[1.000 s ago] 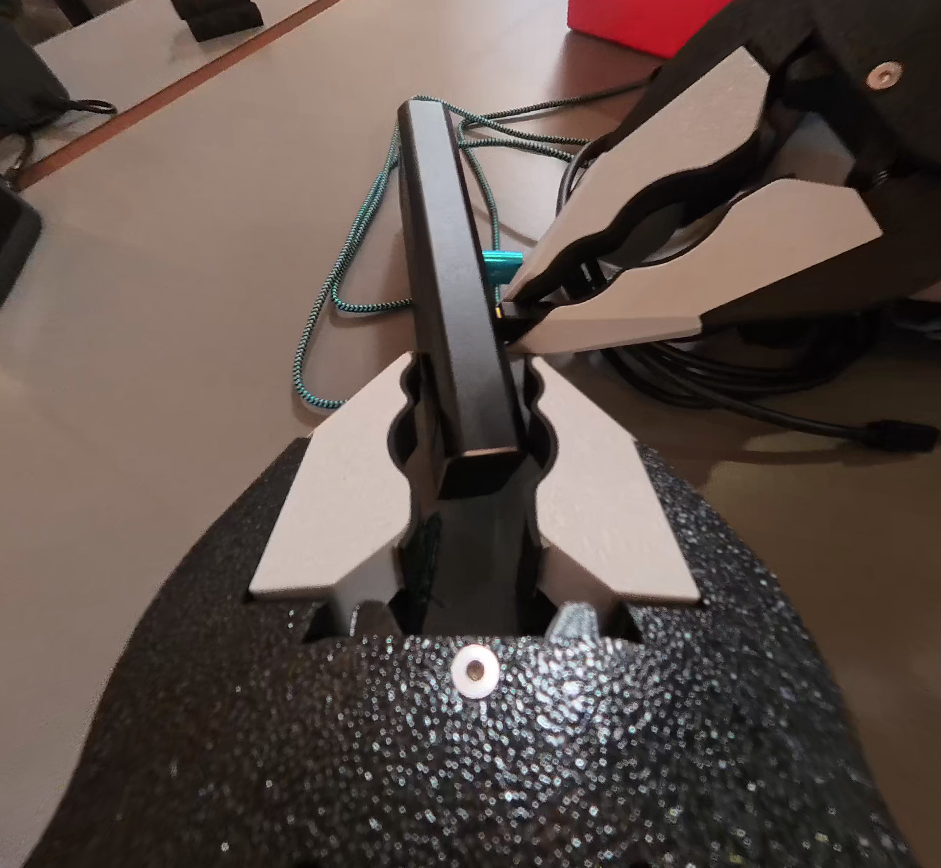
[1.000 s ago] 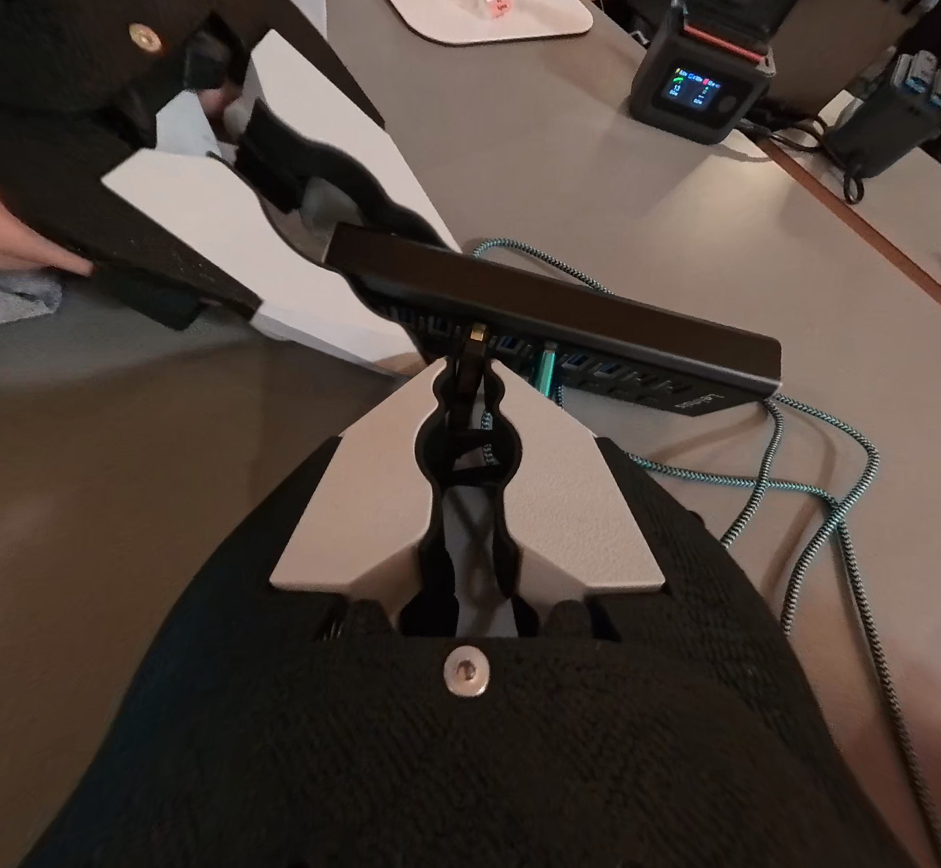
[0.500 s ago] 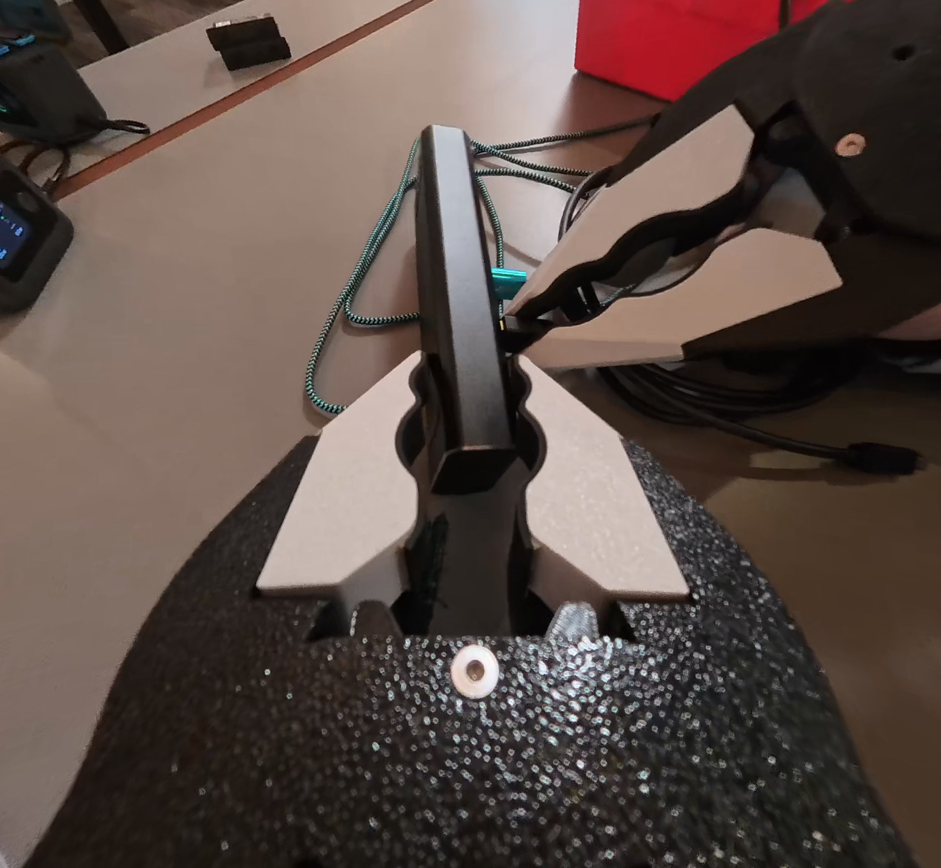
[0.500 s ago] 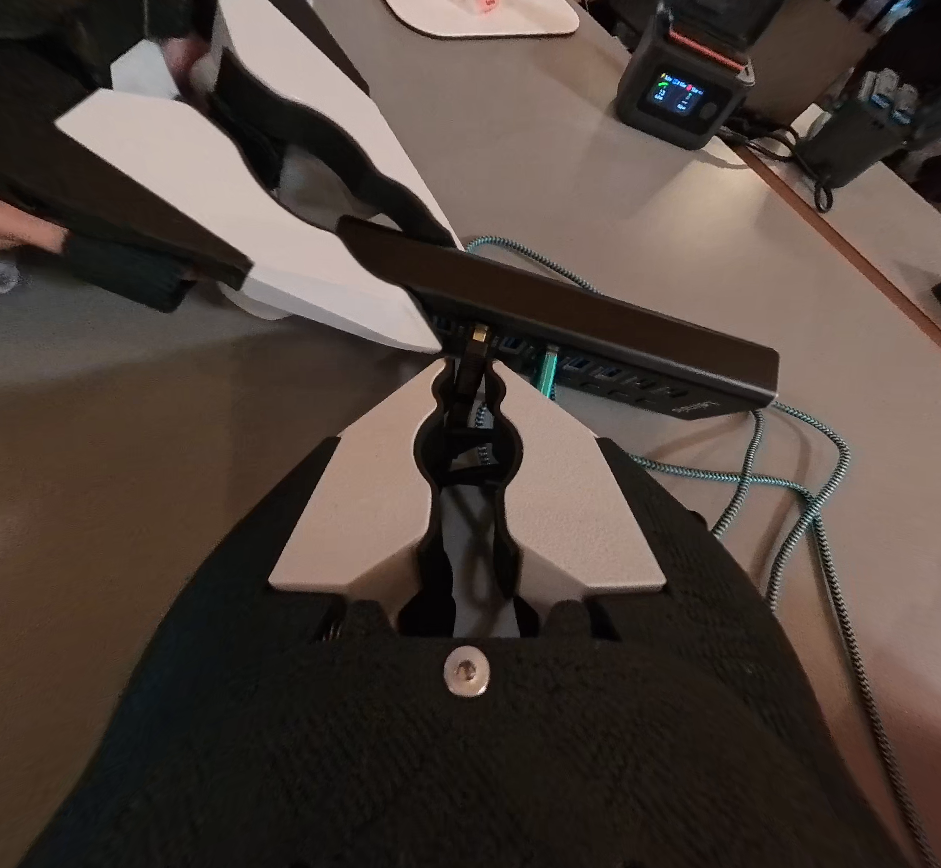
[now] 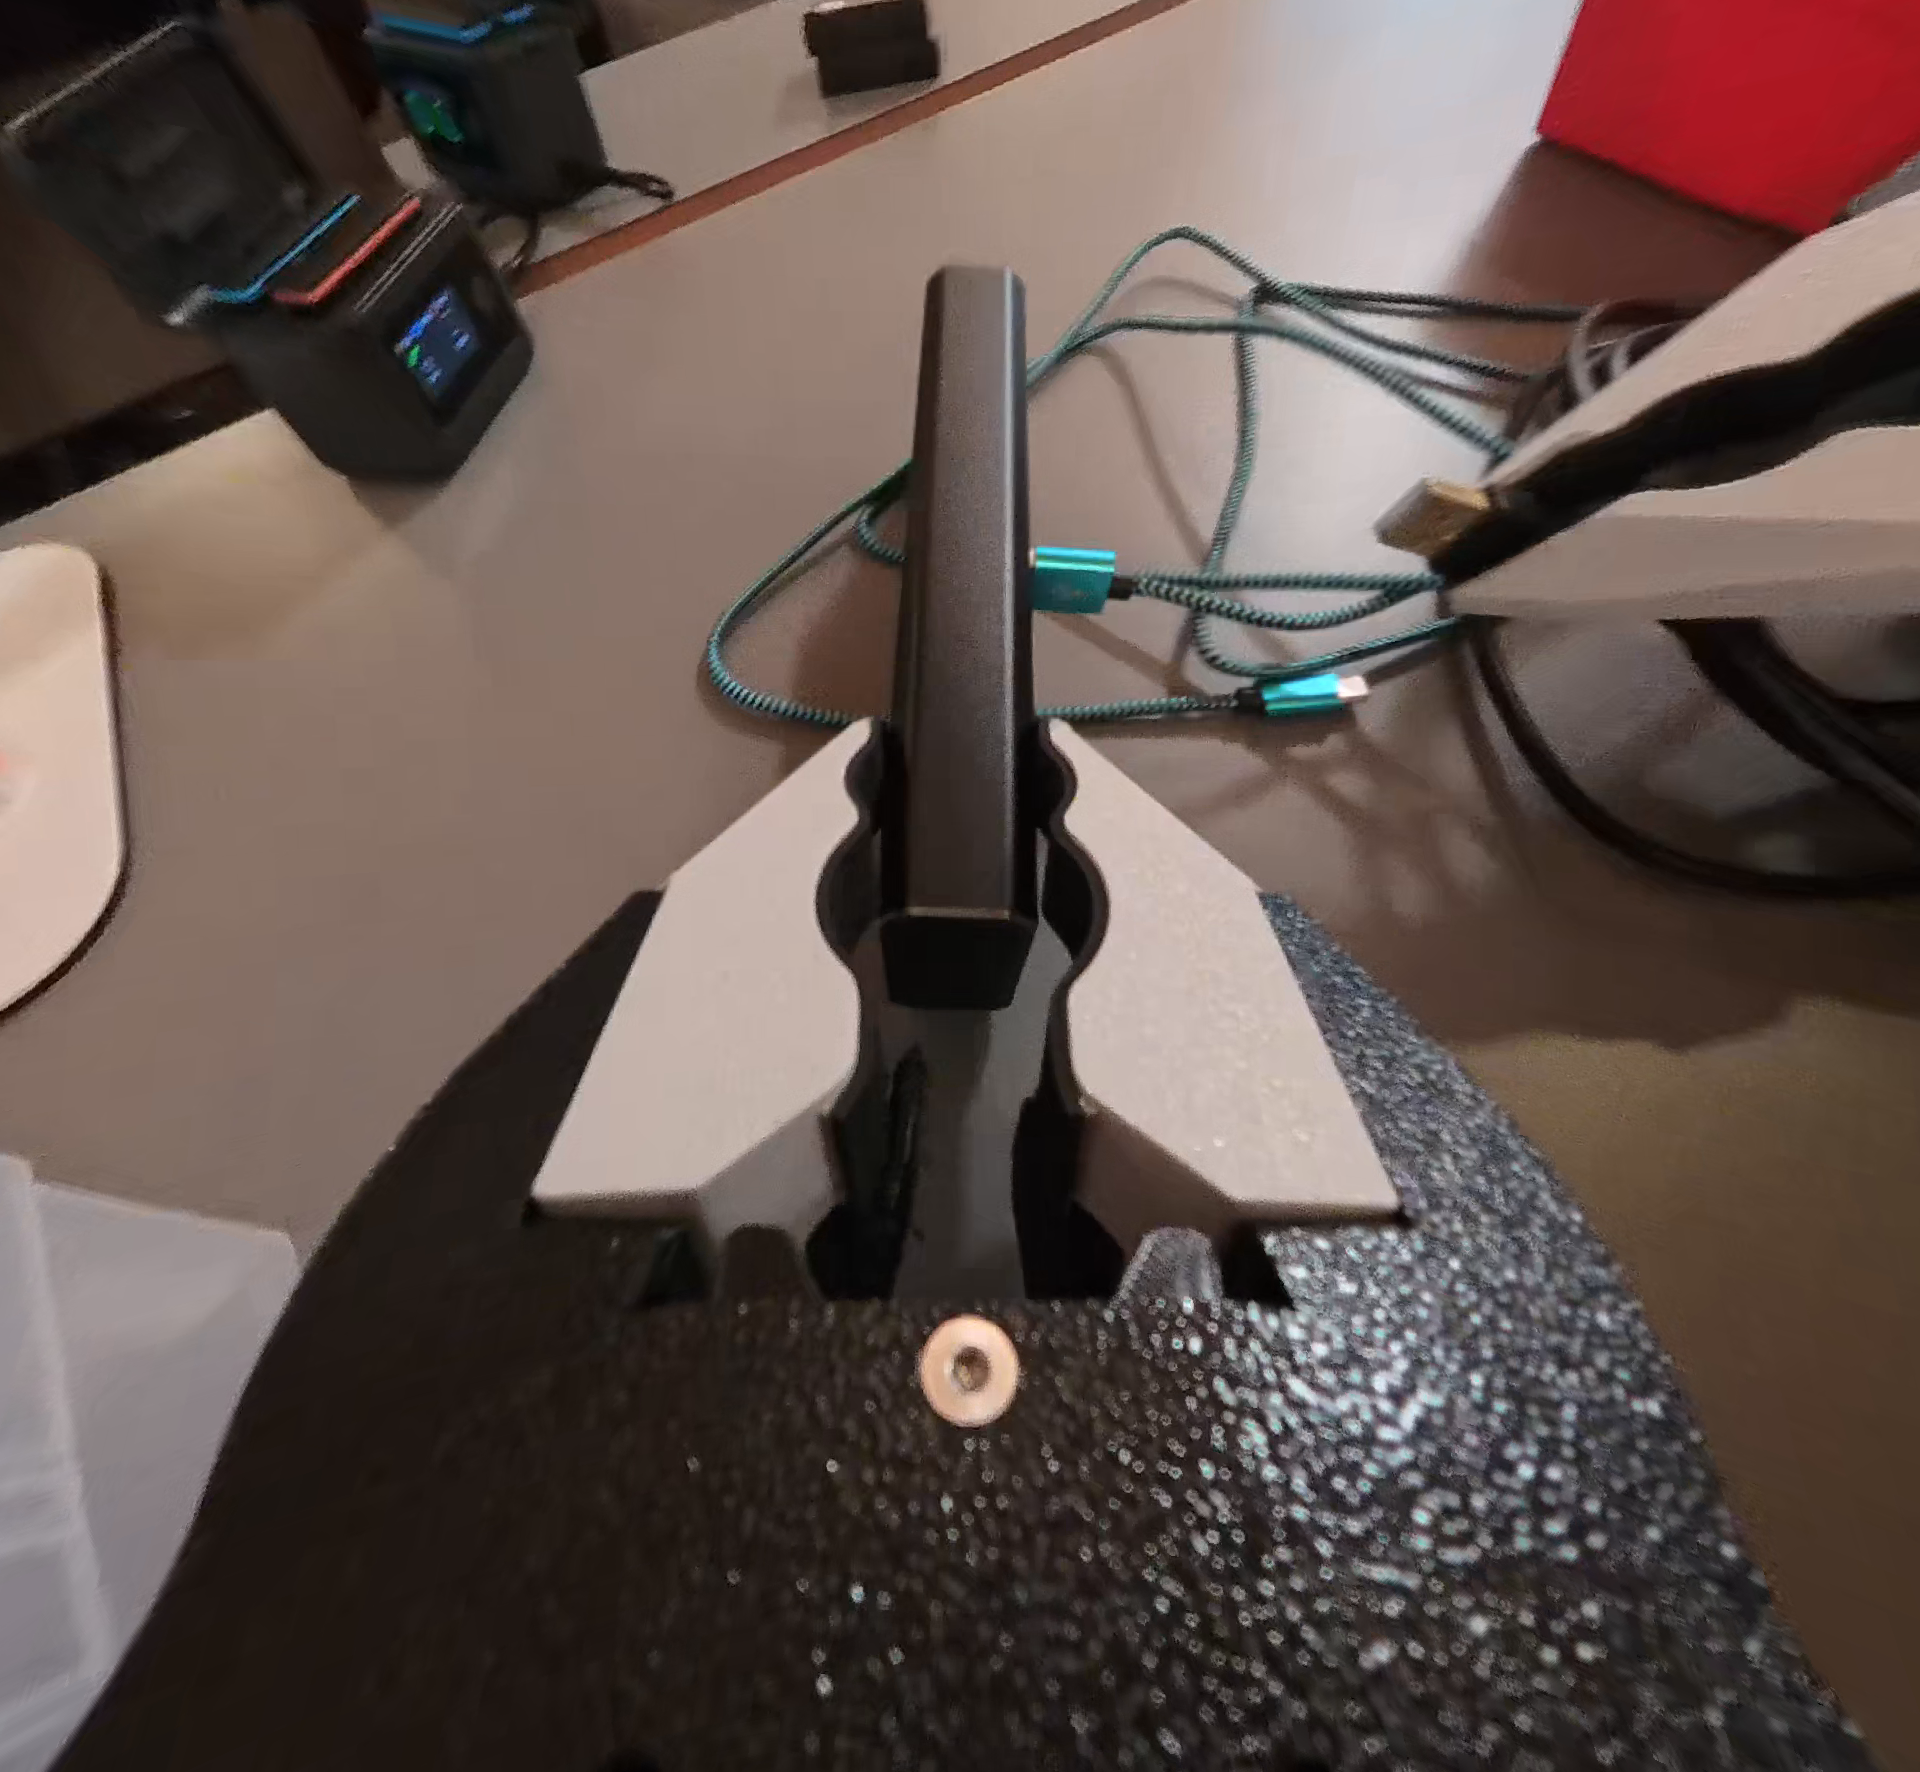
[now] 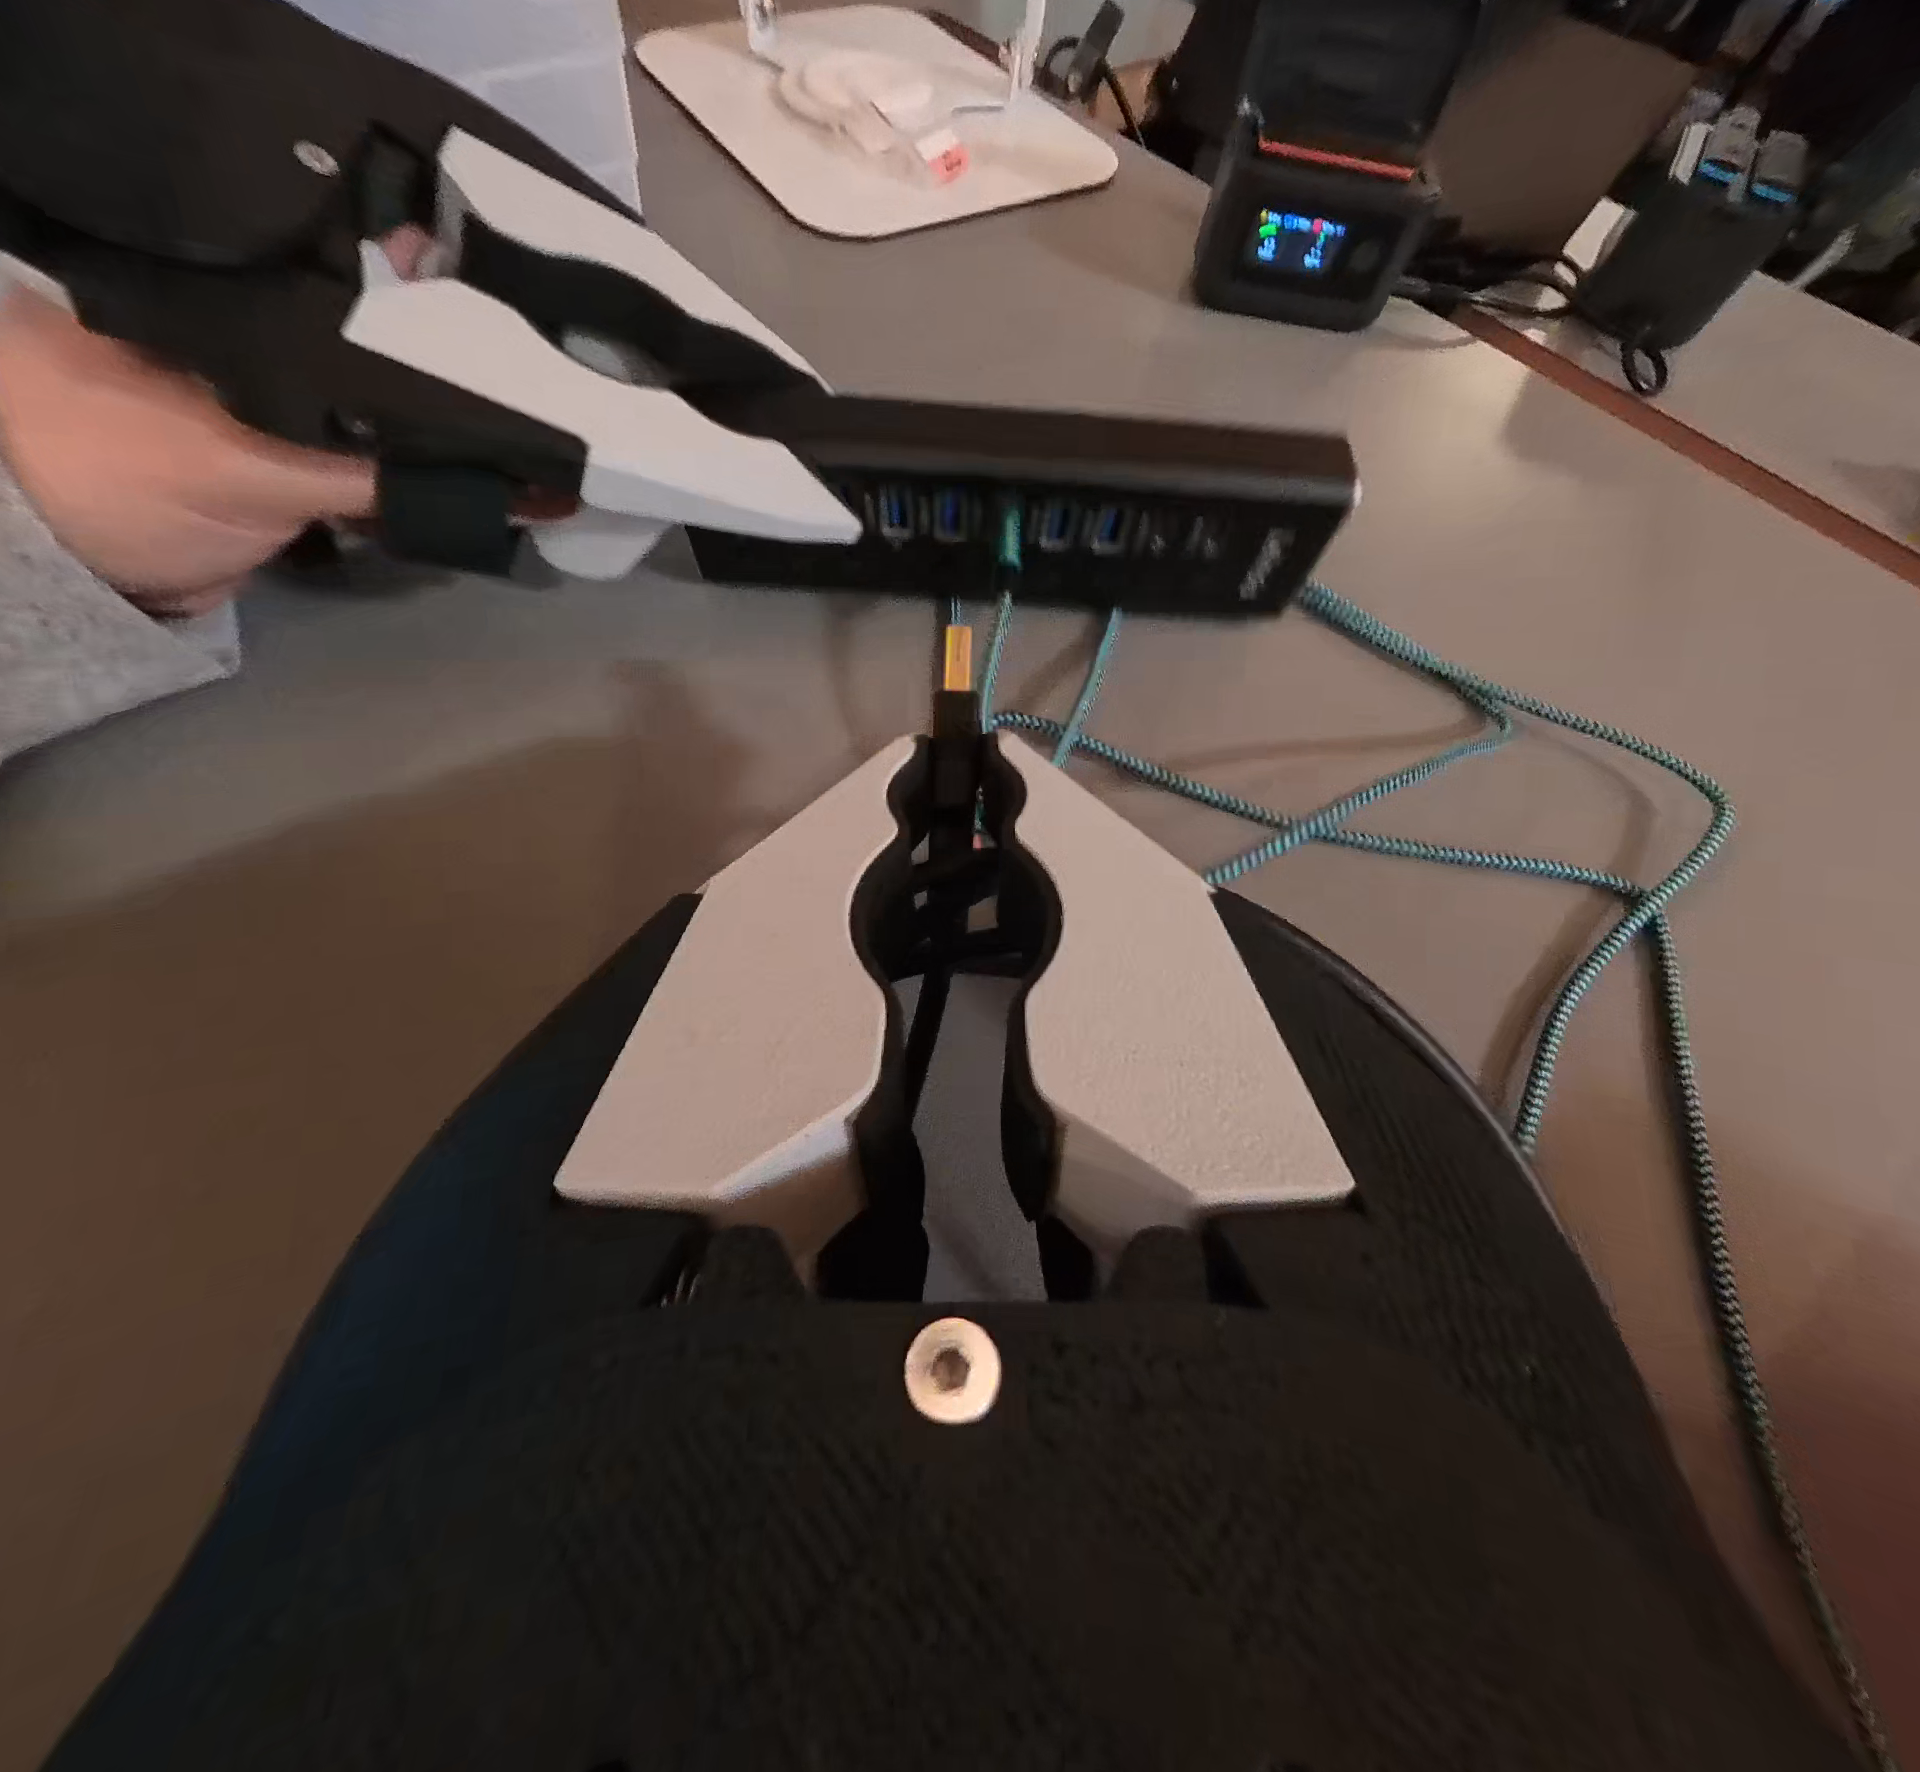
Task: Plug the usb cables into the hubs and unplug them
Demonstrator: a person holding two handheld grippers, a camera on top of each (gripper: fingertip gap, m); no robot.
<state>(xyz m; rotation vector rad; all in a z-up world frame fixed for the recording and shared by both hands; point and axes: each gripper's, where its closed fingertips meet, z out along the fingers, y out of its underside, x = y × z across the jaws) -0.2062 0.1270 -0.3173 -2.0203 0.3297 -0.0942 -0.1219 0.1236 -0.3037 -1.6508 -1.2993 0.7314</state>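
Observation:
My left gripper (image 5: 961, 746) is shut on one end of a long black USB hub (image 5: 961, 579) and holds it above the table. A teal braided cable's plug (image 5: 1075, 574) sits in a port on the hub's side. My right gripper (image 6: 954, 751) is shut on a black cable's gold-tipped USB plug (image 6: 956, 673), which is out of the hub (image 6: 1091, 496) and a short way in front of its row of ports. The left wrist view shows the right gripper (image 5: 1486, 538) off to the right with the gold plug (image 5: 1429, 517) clear of the hub.
A loose teal plug (image 5: 1309, 692) and teal cable loops (image 6: 1455, 849) lie on the table. Black cable coils (image 5: 1766, 766) lie to the right, with a red box (image 5: 1745, 29) behind. A dark device with a screen (image 6: 1309, 247), a white pad (image 6: 883, 133) and a clear bin (image 6: 499, 8) stand farther off. The tips of one gripper are about 9 cm away from the tips of the other.
The gold plug has come out of the hub port. My right gripper has pulled back with it, and the left gripper has swung the hub away.

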